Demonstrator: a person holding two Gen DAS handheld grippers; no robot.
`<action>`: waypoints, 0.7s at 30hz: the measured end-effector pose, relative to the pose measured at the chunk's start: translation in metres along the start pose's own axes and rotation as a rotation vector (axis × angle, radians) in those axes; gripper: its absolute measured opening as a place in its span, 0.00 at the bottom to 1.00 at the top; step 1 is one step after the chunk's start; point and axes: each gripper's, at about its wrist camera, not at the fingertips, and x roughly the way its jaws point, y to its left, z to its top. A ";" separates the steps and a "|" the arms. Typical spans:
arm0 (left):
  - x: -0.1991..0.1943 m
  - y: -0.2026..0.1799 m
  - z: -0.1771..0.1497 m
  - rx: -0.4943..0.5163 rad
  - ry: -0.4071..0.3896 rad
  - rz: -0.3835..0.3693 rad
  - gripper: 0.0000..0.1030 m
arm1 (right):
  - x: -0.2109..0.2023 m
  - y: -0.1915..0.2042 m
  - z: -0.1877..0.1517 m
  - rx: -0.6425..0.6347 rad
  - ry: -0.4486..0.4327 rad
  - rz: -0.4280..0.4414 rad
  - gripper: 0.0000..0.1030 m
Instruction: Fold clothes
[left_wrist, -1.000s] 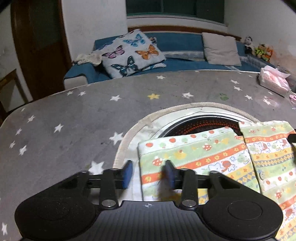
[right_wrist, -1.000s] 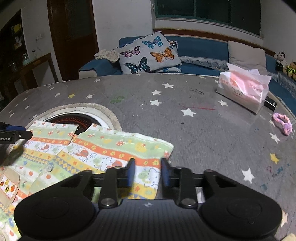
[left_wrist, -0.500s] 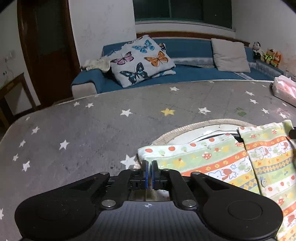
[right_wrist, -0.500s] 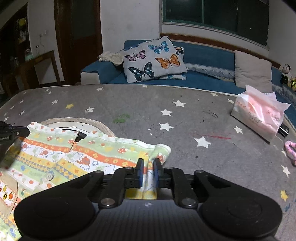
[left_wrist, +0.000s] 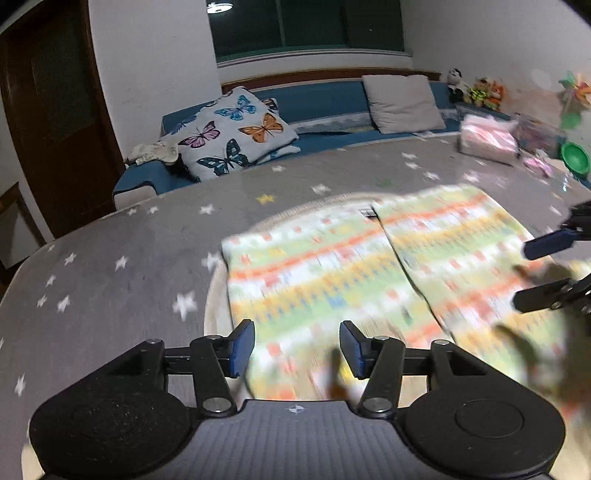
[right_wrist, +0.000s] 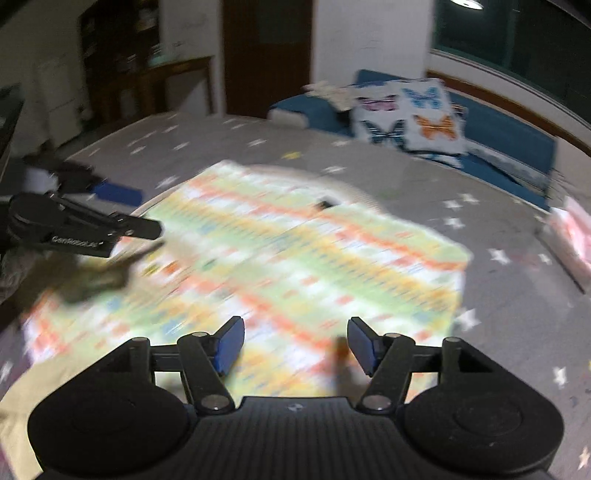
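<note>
A patterned child's garment (left_wrist: 332, 273) in green, orange and white lies flat on the grey star-print tabletop (left_wrist: 110, 266), its two halves meeting at a centre seam. It also shows in the right wrist view (right_wrist: 295, 258), blurred by motion. My left gripper (left_wrist: 297, 350) is open and empty above the garment's near left edge. My right gripper (right_wrist: 295, 341) is open and empty above the garment's near right part. Each gripper appears in the other's view: the right one (left_wrist: 550, 269) and the left one (right_wrist: 110, 218).
A pink tissue pack (left_wrist: 487, 138) and a green bowl (left_wrist: 574, 157) sit at the table's far right. A blue sofa with a butterfly pillow (left_wrist: 236, 133) stands behind the table. A round woven ring (left_wrist: 295, 214) lies under the garment.
Both grippers were shut on the garment's corners half a second ago; now both are open and raised. The garment lies spread flatter. Both views swung and are motion-blurred.
</note>
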 end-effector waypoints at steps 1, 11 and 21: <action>-0.008 -0.003 -0.006 0.007 -0.003 -0.006 0.54 | -0.002 0.010 -0.004 -0.022 0.004 0.009 0.64; -0.061 0.080 -0.075 -0.228 0.027 0.295 0.56 | -0.027 0.046 -0.045 -0.100 0.000 -0.009 0.77; -0.070 0.135 -0.105 -0.298 0.042 0.491 0.57 | -0.039 0.033 -0.064 -0.001 -0.009 -0.040 0.82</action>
